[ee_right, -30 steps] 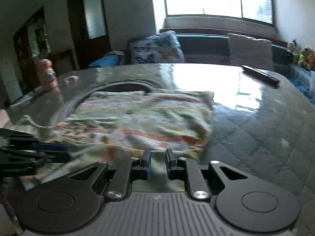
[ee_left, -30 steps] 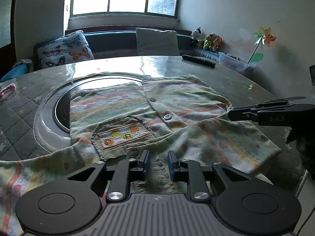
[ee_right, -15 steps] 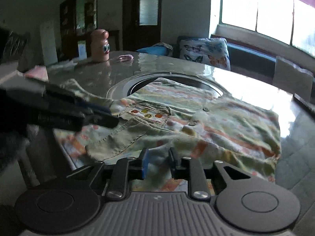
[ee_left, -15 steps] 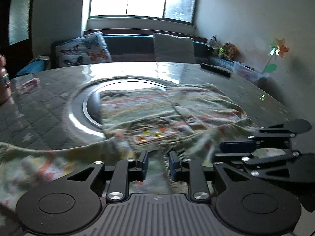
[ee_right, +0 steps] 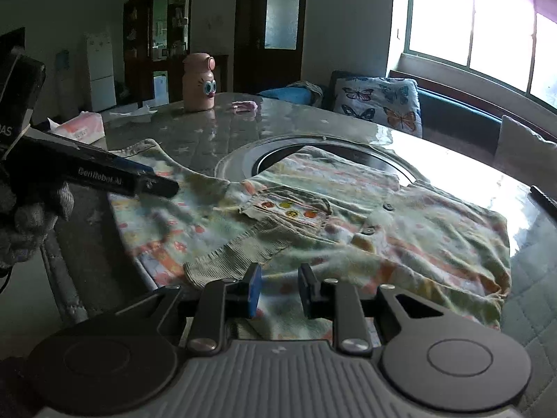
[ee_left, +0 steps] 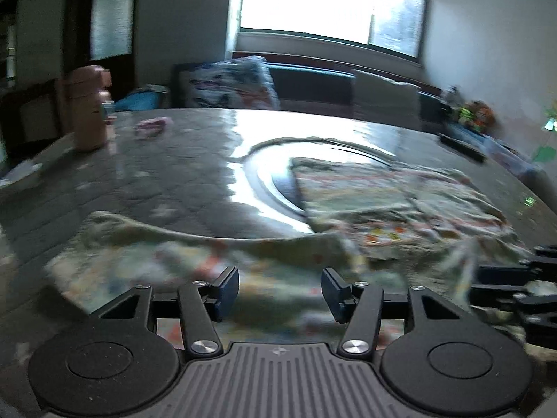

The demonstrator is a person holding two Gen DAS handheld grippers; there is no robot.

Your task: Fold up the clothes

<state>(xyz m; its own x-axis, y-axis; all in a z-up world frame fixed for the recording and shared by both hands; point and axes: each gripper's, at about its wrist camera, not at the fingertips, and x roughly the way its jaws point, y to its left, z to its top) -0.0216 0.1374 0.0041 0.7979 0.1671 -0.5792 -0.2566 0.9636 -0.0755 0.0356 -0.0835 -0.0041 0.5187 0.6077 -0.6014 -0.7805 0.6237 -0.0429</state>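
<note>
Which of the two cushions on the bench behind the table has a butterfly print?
The left cushion, white with orange and dark butterflies. The other cushion, further right, is plain pale with no pattern.

Garment: I see a pastel patterned shirt (ee_right: 400, 230), buttoned, chest pocket up
Lie: spread flat, rumpled, near table edge

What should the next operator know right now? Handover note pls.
Left tool: open, holding nothing, over the spread sleeve.
Right tool: open, no clear grip, at the shirt's near hem.
Shirt lies face up on the table, partly over the round inset; pocket and buttons showing.
Done: shirt laid out; no finished fold visible.
Left: fold the sleeves in, then the body.
</note>
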